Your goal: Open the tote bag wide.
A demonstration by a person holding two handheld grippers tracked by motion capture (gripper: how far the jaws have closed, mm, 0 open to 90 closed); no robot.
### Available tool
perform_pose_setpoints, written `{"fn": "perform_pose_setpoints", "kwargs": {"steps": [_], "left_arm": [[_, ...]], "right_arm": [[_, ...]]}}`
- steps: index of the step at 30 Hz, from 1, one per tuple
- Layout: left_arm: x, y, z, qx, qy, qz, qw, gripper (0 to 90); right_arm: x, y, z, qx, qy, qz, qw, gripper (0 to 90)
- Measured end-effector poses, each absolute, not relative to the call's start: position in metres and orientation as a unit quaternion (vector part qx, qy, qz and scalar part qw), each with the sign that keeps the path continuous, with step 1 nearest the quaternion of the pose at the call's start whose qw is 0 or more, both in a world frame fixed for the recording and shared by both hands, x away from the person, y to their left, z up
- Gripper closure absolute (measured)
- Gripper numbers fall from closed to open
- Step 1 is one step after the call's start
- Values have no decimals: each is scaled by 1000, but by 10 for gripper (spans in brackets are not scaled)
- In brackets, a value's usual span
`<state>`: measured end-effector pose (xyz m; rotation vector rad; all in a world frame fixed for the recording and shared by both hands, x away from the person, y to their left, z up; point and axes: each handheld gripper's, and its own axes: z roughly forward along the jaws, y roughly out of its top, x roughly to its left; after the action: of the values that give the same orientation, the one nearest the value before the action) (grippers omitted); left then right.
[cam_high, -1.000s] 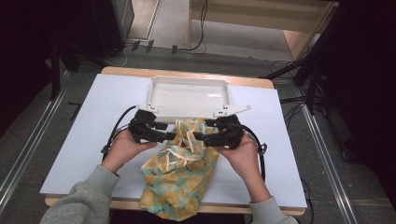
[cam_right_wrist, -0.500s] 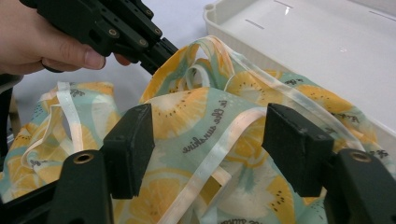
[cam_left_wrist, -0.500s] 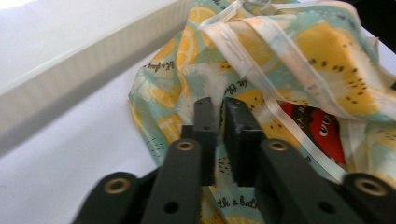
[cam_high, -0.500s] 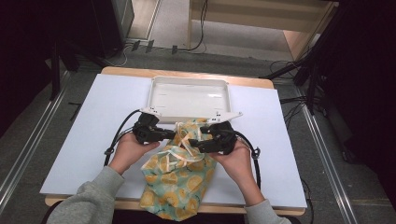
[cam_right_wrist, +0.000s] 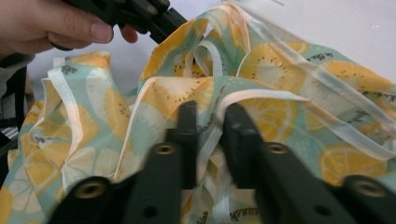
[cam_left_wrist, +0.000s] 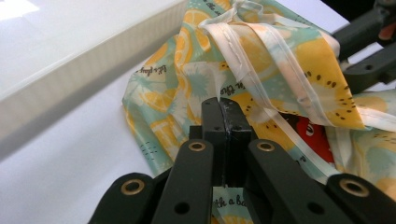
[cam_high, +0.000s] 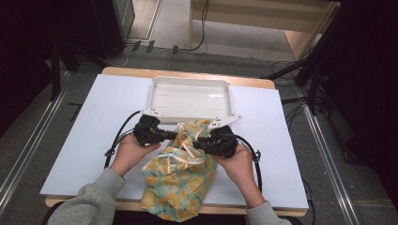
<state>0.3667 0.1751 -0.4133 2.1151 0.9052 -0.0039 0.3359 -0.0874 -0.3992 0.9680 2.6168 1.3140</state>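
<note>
A drawstring cloth bag (cam_high: 178,173) printed with lemons lies on the white table, its mouth toward the tray and its bottom hanging over the near edge. My left gripper (cam_high: 176,136) comes in from the left. In the left gripper view its jaws (cam_left_wrist: 219,105) have just closed flat on the rim cloth of the bag (cam_left_wrist: 280,60). My right gripper (cam_high: 196,140) faces it from the right. Its jaws (cam_right_wrist: 210,112) have just been closing and now pinch a bunched hem of the bag (cam_right_wrist: 303,93). Something red (cam_left_wrist: 310,135) shows inside the mouth.
A white shallow tray (cam_high: 190,96) stands just behind the bag, its side wall (cam_left_wrist: 84,70) close to my left gripper. The white table top (cam_high: 94,140) stretches to both sides. Black cables trail from both grippers toward the person.
Both grippers moved inward onto the bag's mouth and closed on its cloth. The right one sank a little as it did so.
</note>
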Motion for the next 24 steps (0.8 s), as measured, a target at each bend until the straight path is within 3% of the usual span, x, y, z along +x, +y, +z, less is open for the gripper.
{"fn": "perform_pose_setpoints", "kwargs": {"steps": [2,24], "left_arm": [[366,175,-413,840,358,-2,407,900],[357,217,-392,819,382,29,427,900]], "right_arm": [[334,-87,-399,309,851,424,33,900],[316,-144,-387,339,832,435,53,900]]}}
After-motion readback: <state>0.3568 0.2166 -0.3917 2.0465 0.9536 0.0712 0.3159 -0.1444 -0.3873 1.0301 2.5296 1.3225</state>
